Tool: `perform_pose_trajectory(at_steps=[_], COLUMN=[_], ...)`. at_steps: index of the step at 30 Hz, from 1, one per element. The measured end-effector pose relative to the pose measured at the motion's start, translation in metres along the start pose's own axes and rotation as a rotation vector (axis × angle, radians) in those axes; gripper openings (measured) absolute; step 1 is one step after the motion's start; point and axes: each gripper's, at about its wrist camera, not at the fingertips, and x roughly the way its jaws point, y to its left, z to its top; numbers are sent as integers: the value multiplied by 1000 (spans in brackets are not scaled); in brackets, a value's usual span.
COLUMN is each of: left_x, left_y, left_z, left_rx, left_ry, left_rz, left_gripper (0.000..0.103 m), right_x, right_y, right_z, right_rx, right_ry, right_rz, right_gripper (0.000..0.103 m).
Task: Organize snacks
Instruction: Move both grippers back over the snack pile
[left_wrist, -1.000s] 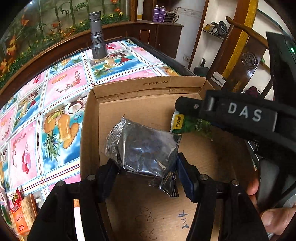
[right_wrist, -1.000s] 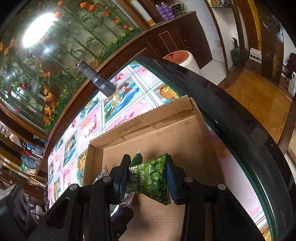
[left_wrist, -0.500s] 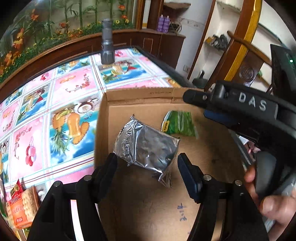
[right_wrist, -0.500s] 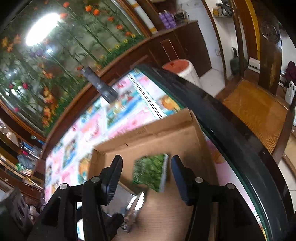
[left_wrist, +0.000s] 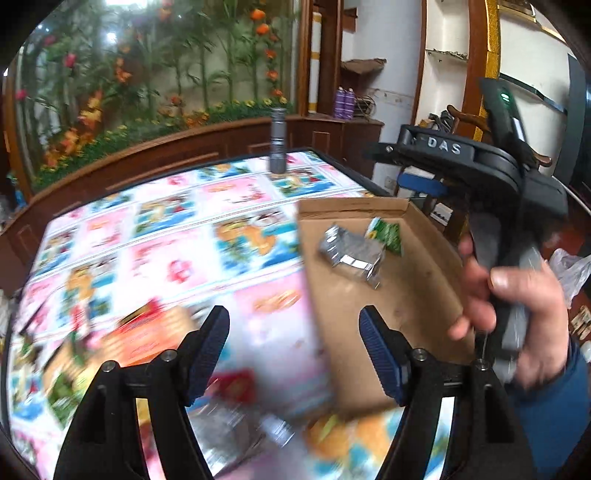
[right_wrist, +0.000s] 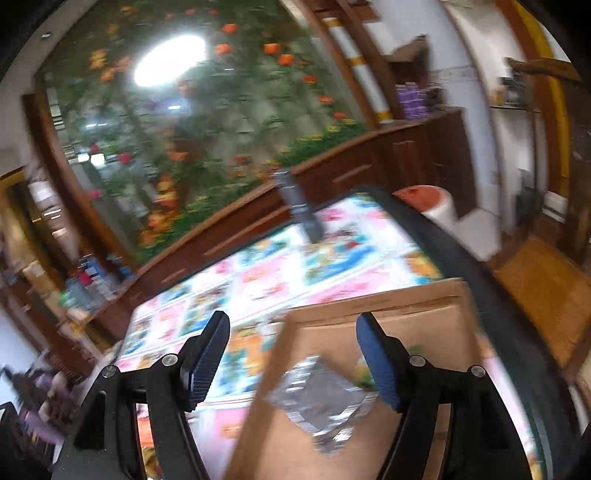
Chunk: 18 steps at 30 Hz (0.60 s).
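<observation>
Left hand-held gripper (left_wrist: 293, 347) and right hand-held gripper (right_wrist: 291, 354) both spread apart, gripping nothing. In the cardboard box (left_wrist: 424, 295): silver foil packet (left_wrist: 351, 254), with green snack bag (left_wrist: 388, 236) touching it at 2 o'clock (blurred).

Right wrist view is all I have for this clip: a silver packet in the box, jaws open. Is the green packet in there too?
Observer: Yes. The left wrist view shows the green packet in the cardboard box, against the silver packet.
Operator: Any snacks outside the box?
Observer: An orange-red packet lies on the table left of the box, too blurred to read.
Operator: Is the left gripper holding anything?
Observer: No. The left gripper is open and empty.
</observation>
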Motion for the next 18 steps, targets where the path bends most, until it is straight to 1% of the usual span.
perform_pose_trajectory(at_steps=[1, 4, 6, 8, 9, 11, 14, 16, 18], left_x=[-11, -43, -61, -74, -78, -87, -98, -104, -111], left_y=[6, 27, 43, 57, 62, 80, 102, 110, 119], left_z=[-8, -37, -60, -82, -88, -108, -130, -140, -149], left_rx=[-3, -16, -33, -45, -55, -92, -151, -185, -199], left_ry=[-12, -41, -44, -49, -52, -41, -24, -14, -10], left_rz=[11, 45, 74, 110, 115, 124, 139, 133, 142], left_gripper=[72, 74, 75, 75, 75, 75, 75, 75, 75], right_x=[1, -3, -4, -1, -1, -2, 0, 3, 7], right_y=[10, 42, 65, 82, 97, 118, 161, 189, 207], right_z=[-4, -16, -26, -38, -48, -66, -106, -134, -156], right_rx=[-33, -133, -190, -200, -206, -225, -288, -343, -387], right_ry=[6, -13, -9, 26, 61, 93, 166, 172, 205], right_rz=[35, 135, 165, 196, 250, 309, 315, 303, 350], right_gripper=[75, 75, 75, 75, 75, 76, 76, 76, 76])
